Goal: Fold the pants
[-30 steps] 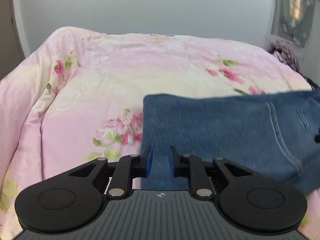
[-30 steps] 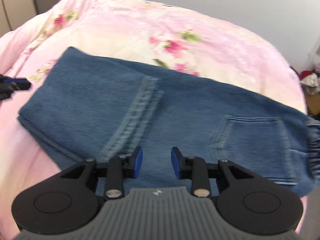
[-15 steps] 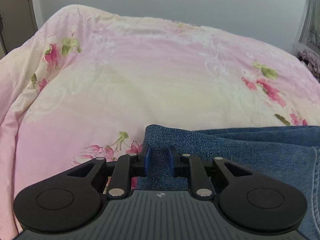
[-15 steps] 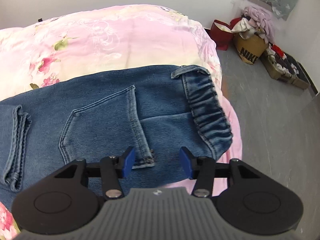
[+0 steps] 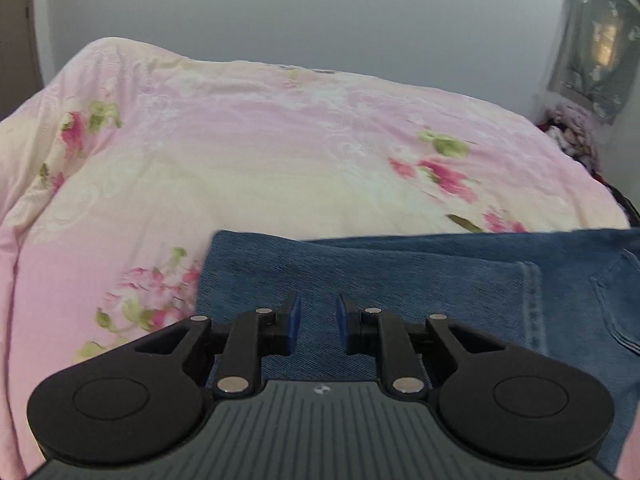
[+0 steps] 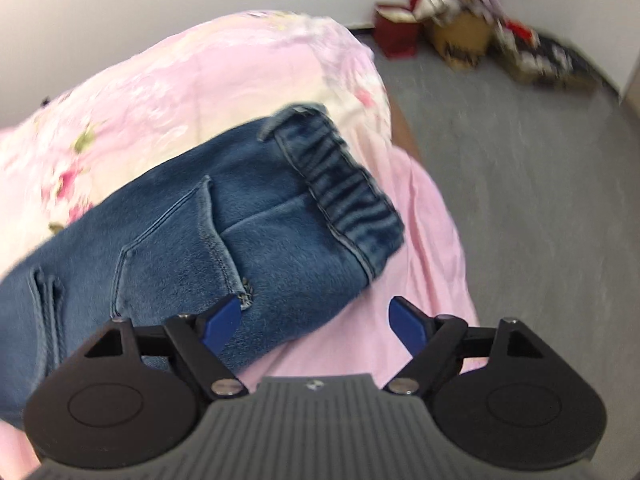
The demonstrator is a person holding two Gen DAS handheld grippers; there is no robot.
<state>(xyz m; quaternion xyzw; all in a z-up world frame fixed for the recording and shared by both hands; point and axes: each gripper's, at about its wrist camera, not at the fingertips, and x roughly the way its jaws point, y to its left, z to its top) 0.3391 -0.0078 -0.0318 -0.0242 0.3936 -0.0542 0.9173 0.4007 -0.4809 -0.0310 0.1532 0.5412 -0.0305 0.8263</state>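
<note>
Pants (image 5: 400, 280) are lying on the pink quilt (image 5: 240, 160), apparently already folded lengthwise; I am judging further crosswise folds outstanding. My left gripper (image 5: 316, 320) is hovering narrow and empty over the folded end. My right gripper (image 6: 316, 320) is opening wide, gripping nothing, beside the waistband (image 6: 340, 184), which only that view shows.

Blue denim pants (image 5: 400, 280), pink floral bedspread (image 5: 240, 160), grey floor (image 6: 540, 180)
</note>
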